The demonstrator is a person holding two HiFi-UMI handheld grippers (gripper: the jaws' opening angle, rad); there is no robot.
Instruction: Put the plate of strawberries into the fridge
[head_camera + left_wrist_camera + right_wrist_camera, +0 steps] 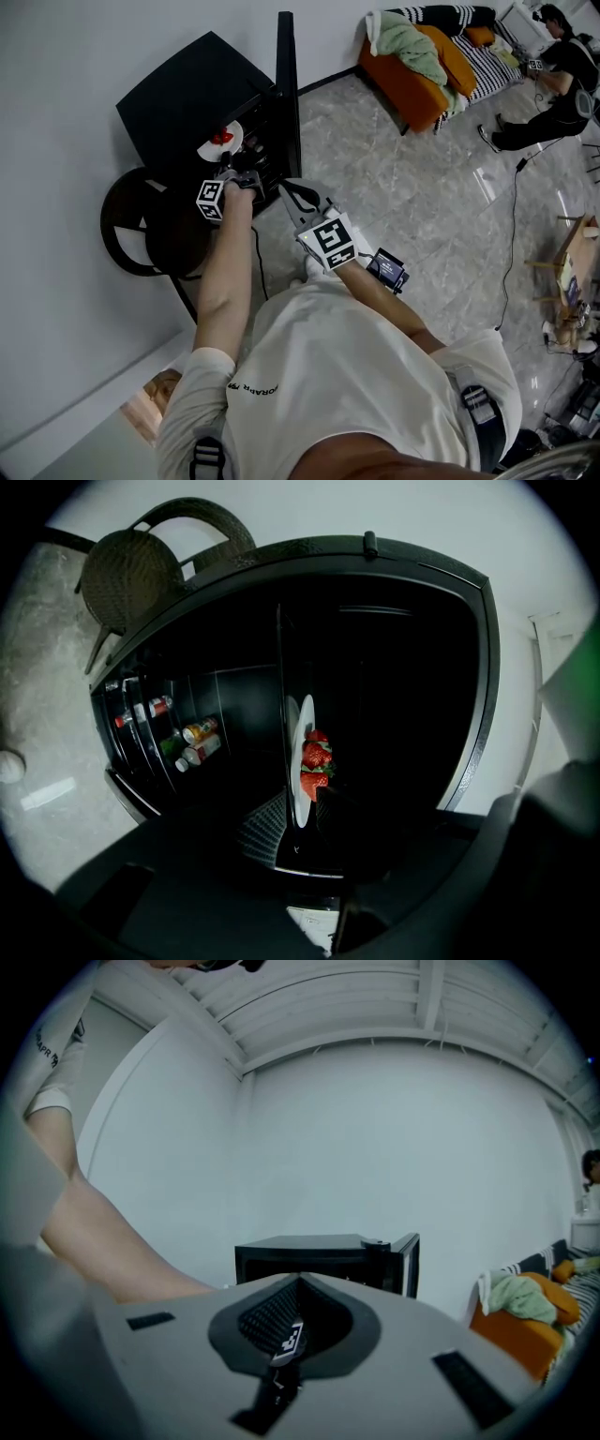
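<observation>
A white plate (221, 142) with red strawberries (222, 137) is held at the mouth of the open black fridge (187, 98). My left gripper (228, 163) is shut on the plate's near rim. In the left gripper view the plate (298, 761) shows edge-on, with the strawberries (316, 759) against the dark fridge interior and the left gripper (298, 822) clamped at its lower edge. My right gripper (298, 195) hangs back to the right of the fridge door (287, 84). In its own view the right gripper (298, 1283) is shut on nothing, pointing at the fridge (323, 1255).
Cans and bottles (187, 738) sit in the door shelves. A dark wicker chair (141, 225) stands left of the fridge against the wall. An orange sofa (422, 66) and a seated person (553, 75) are far right, with a cable (514, 234) on the marble floor.
</observation>
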